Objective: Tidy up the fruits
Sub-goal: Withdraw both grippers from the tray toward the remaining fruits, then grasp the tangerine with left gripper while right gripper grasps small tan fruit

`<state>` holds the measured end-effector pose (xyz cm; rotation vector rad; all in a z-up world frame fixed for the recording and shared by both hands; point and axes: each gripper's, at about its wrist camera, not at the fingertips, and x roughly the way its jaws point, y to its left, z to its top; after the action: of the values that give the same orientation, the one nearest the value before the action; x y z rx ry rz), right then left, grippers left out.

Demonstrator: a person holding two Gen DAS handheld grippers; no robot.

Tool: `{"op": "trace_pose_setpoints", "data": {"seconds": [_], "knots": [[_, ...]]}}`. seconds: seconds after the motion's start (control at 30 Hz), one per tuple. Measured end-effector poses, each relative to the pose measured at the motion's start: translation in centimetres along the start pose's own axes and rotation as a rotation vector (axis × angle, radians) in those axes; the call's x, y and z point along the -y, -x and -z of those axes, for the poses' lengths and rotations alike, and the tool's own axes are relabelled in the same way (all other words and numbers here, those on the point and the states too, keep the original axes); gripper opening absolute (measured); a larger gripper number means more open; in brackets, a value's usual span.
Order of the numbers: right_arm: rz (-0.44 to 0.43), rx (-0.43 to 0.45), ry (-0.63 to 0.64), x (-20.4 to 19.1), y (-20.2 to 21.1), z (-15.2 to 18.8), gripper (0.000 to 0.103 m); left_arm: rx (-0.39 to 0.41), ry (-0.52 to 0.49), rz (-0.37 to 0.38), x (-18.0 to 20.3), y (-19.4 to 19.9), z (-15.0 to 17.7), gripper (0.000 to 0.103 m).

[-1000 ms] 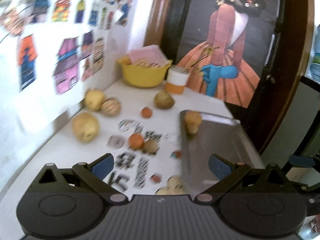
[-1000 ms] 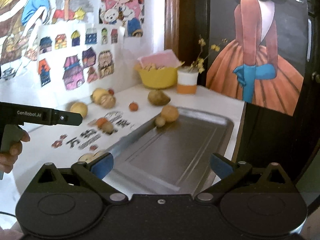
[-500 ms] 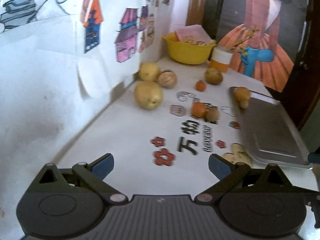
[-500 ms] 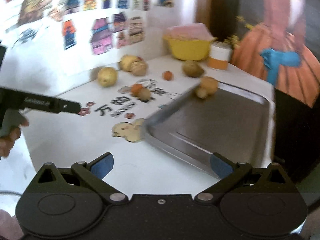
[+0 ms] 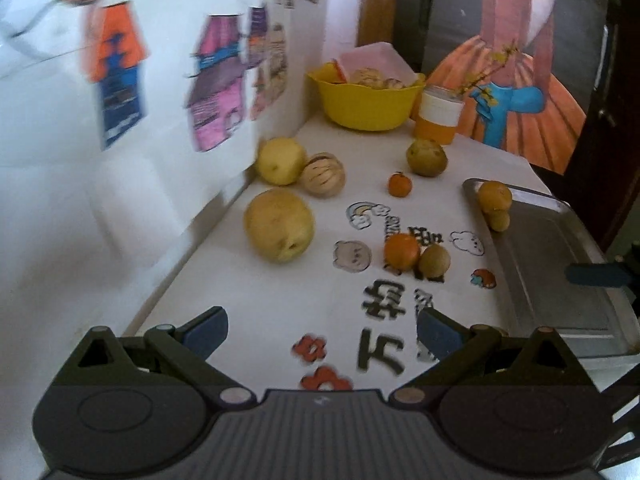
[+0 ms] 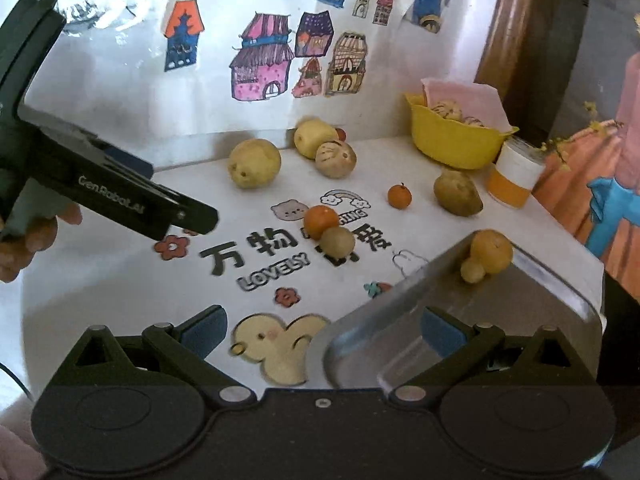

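Note:
Loose fruit lies on the white printed table: a big yellow pear (image 5: 279, 225), a second pear (image 5: 280, 161) by the wall, a striped melon (image 5: 322, 175), a brown pear (image 5: 426, 157), a tiny orange (image 5: 399, 184), and an orange (image 5: 402, 252) touching a kiwi (image 5: 434, 261). The steel tray (image 6: 500, 320) holds an orange (image 6: 491, 251) and a small yellow fruit (image 6: 472, 270) in its far corner. My left gripper (image 5: 322, 332) is open and empty above the table's near end. My right gripper (image 6: 322, 332) is open and empty over the tray's near corner.
A yellow bowl (image 5: 366, 98) with pink paper and fruit, and an orange-and-white cup (image 5: 438, 116), stand at the back. Drawings cover the wall (image 5: 120, 100) on the left. A hand (image 6: 28, 240) holds the left gripper's body (image 6: 108, 196). The tray overhangs the table's right edge.
Both cameras have swung left and dipped toward the table. The left view has moved closer to the fruit; the right view now looks over the tray's near corner. No fruit has moved.

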<state>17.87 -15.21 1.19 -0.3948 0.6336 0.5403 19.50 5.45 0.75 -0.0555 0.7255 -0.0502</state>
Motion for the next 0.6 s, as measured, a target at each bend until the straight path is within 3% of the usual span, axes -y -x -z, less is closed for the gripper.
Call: {"op": "trace_pose_setpoints", "data": {"seconds": [0.1, 0.3, 0.6], "knots": [[0.011, 0.023, 0.057, 0.4, -1.1, -0.4, 0.101, -0.003, -0.027, 0.022, 0.9, -1.6, -0.9, 0.102], [0.013, 0.054, 0.16, 0.8, -3.3, -1.3, 0.089, 0.036, -0.036, 0.052, 2.2, -3.9, -2.0, 0.099], [-0.052, 0.032, 0.095, 2.2, -6.3, -2.4, 0.071, 0.032, -0.01, 0.114, 2.5, -6.3, -2.6, 0.078]]}}
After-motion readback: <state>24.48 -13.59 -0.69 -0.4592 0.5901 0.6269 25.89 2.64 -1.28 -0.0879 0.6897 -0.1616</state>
